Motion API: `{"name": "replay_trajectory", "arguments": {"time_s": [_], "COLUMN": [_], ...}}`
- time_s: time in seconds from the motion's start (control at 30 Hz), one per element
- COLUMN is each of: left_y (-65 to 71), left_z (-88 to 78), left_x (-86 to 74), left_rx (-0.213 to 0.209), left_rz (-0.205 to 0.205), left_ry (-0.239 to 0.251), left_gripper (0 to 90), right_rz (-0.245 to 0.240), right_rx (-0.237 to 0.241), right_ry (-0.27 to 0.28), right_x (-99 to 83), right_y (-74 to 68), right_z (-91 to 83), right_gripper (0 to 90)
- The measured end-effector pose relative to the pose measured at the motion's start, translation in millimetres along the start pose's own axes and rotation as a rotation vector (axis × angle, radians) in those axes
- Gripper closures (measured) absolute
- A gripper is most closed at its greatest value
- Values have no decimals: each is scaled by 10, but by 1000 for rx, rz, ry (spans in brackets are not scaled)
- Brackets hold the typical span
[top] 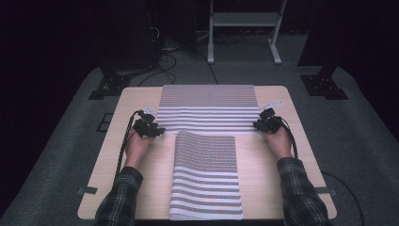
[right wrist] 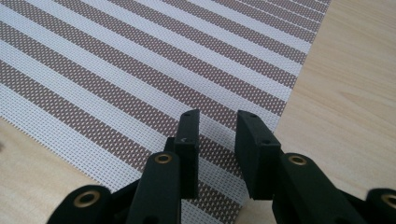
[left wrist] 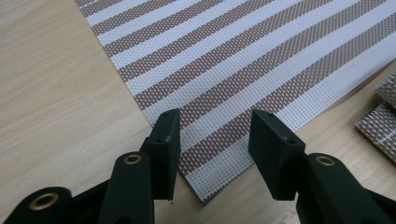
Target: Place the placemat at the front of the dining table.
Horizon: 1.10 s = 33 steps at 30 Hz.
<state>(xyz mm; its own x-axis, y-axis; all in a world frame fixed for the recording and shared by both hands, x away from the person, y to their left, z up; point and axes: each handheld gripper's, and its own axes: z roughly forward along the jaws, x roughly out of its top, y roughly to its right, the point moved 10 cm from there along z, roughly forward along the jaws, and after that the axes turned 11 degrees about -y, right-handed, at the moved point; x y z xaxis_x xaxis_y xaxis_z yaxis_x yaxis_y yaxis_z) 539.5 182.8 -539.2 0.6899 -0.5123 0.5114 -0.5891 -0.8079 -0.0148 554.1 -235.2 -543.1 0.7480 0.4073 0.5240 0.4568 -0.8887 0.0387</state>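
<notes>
The wide brown-and-white striped woven placemat (top: 207, 109) lay flat across the far half of the pale wooden table (top: 263, 165), its near edge running between the two hands. It looked light, thin and flexible, a plastic-like mesh that would probably bend rather than drape and might slide on the smooth wood, so the near corners seemed the sensible places to take hold. The left gripper (top: 157, 131) sat at the mat's near-left corner; in the left gripper view its jaws stood apart over that corner (left wrist: 205, 186) without visibly pinching it. The right gripper (top: 257, 125) sat at the near-right corner, and in the right gripper view its jaws were also parted, narrower, above the mat's edge (right wrist: 233, 205), with no clear clamp on it. A second striped woven placemat (top: 205, 176), narrower as it lay, stretched toward the person between the forearms, its far end just short of the first mat's near edge and slightly lifted; it could be brushed if the first mat were folded or pulled toward the person.
</notes>
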Motion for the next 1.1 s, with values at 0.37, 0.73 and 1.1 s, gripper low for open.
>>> {"name": "replay_trajectory", "arguments": {"time_s": [0.37, 0.73, 1.1], "left_y": [-13, -37, -42], "left_z": [15, 16, -93], "left_x": [29, 29, 86], "left_rx": [8, 8, -29], "left_rz": [-13, -12, -49], "left_ry": [-15, -12, 46], "left_gripper": [536, 515, 373], "right_rz": [22, 38, 52], "right_rx": [-9, 14, 48], "right_ry": [28, 16, 57], "right_x": [40, 11, 42], "right_y": [47, 20, 16], "right_z": [34, 17, -151], "right_gripper": [685, 710, 502]}}
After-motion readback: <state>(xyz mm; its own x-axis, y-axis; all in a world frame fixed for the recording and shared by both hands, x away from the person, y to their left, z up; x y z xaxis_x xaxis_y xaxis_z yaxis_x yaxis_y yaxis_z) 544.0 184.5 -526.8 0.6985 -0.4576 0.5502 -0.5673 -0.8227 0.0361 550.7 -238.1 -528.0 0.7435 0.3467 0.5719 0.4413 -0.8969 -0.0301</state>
